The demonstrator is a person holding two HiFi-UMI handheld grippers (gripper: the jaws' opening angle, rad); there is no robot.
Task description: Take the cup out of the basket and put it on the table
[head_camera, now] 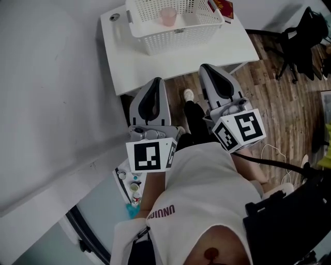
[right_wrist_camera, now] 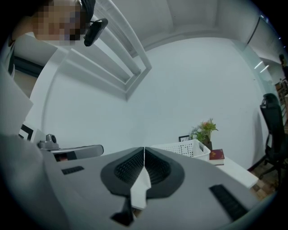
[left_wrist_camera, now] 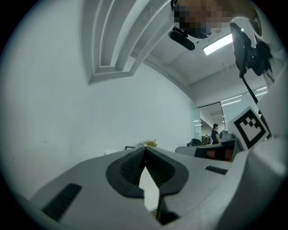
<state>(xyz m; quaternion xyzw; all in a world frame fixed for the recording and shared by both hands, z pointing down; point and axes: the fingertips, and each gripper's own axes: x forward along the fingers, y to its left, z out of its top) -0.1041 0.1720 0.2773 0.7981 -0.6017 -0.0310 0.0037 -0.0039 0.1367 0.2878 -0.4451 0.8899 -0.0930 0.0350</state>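
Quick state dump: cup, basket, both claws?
cup: upright, inside the basket.
basket: standing on the table, holding the cup.
left claw: shut, empty.
right claw: shut, empty.

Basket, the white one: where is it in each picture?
Head view: the white basket, top centre.
Left gripper view: not in it.
Right gripper view: it sits right of centre, below the middle.
Shared landmark: the red book beside it, in the head and right gripper views.
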